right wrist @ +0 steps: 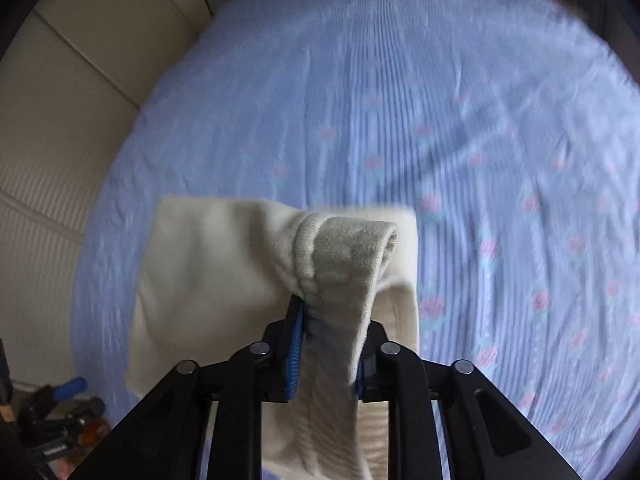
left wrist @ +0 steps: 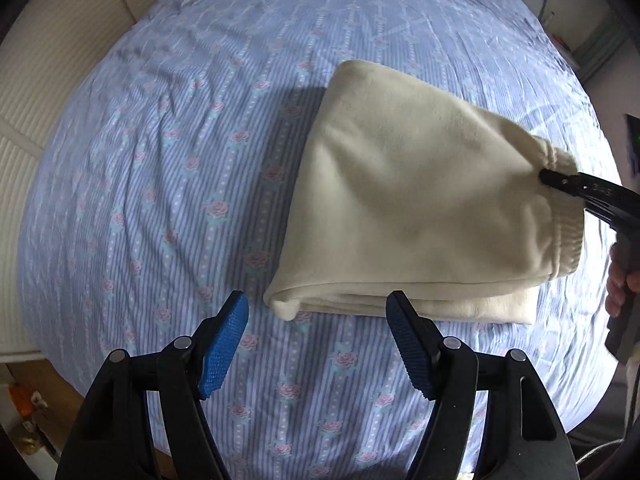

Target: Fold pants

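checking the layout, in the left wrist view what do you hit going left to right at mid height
cream headboard → floral bedsheet → folded cream pants → right gripper clamped on the waistband → person's hand

Left wrist view looks down from above, past the left gripper point(left wrist: 318, 320), onto the bedsheet point(left wrist: 160, 160). Right wrist view sits closer, facing along the right gripper point(right wrist: 330, 336). Both views share the pants point(left wrist: 400, 200) and bedsheet.

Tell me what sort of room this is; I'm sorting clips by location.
Most likely a bedroom: the cream pants lie on a bed's blue rose-print sheet, with a padded beige headboard along its edge.
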`<state>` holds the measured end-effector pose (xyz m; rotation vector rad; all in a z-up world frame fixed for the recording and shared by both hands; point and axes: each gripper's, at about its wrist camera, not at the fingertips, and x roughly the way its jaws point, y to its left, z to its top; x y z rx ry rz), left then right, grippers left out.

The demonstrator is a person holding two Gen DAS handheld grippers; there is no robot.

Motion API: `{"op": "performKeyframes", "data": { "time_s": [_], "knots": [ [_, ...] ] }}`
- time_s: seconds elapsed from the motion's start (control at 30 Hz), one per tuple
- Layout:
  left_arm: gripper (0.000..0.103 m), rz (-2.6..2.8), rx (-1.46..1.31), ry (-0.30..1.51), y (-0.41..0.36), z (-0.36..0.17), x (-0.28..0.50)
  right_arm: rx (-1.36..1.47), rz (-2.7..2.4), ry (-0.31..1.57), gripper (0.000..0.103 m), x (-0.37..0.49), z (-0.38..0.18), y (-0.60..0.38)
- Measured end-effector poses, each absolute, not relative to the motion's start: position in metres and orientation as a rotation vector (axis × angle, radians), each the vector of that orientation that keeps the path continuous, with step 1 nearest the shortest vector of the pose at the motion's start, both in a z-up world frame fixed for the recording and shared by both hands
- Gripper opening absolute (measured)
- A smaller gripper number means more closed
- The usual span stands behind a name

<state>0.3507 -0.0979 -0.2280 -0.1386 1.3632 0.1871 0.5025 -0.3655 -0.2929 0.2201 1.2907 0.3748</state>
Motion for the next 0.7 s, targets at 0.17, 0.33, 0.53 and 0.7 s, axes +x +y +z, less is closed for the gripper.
{"op": "performKeyframes", "data": {
  "time_s": [0.17, 0.33, 0.53, 0.7],
  "knots": [
    [0.071, 0.192, -0.132, 1.37, -0.102, -0.233, 0.349, 0.172, 0.263, 1.254, 0.058, 0.476, -0.281, -0.384],
    [0.071, 0.205, -0.172, 1.38, -0.099, -0.236, 0.35, 0.228, 0.234, 1.319, 0.059, 0.449, -0.3, -0.4],
    [0.071, 0.2, -0.136, 1.363, -0.105, -0.231, 0.345, 0.271, 0.193, 1.366, 0.059, 0.42, -0.32, -0.41],
    [0.071, 0.218, -0.141, 1.357, -0.104, -0.229, 0.336, 0.258, 0.199, 1.375, 0.059, 0.396, -0.31, -0.417]
  ]
}}
